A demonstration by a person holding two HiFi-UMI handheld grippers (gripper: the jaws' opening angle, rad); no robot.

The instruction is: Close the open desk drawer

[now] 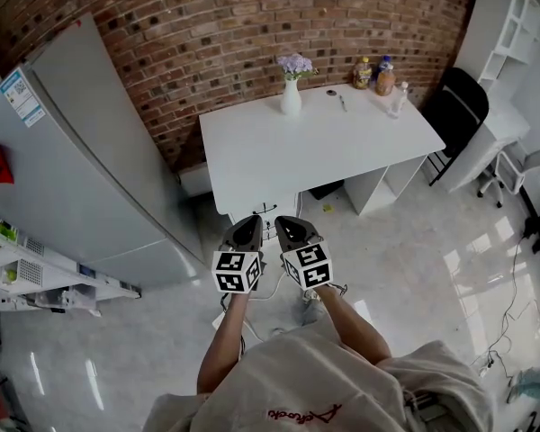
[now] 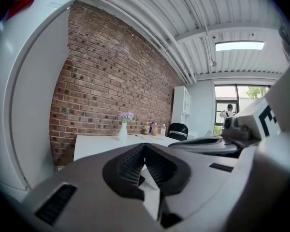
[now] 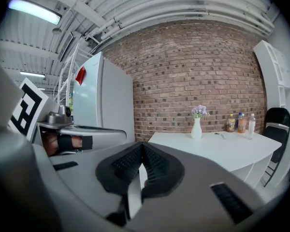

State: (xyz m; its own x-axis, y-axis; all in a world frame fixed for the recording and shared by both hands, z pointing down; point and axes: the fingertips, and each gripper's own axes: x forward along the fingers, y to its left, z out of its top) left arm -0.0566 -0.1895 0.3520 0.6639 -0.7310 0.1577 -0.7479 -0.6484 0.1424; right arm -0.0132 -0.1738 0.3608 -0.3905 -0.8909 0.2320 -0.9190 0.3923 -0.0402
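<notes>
**2 closed claws side by side, facing the white desk**

Far to the left of the left claw stands a tall grey fridge. Its side fills the left part of the left gripper view.

The left claw has its 2 jaws pressed together, the ribbed pads meeting at the tip with nothing between them. Just to its right, near but not touching, is the right claw. Its jaws are also pressed together and empty. Both claws point at the desk, which stands straight ahead of them against a brick wall.

Just past the tips in the head view, a white boxy part juts out toward the claws from under the desk's near edge. This appears to be the drawer. How far it stands open cannot be told from here.

Ahead of the right claw, at the back of the desktop, a white vase holds purple flowers. Farther right are 3 bottles. Beyond the desk's right end are a black chair and a white shelf unit.
</notes>
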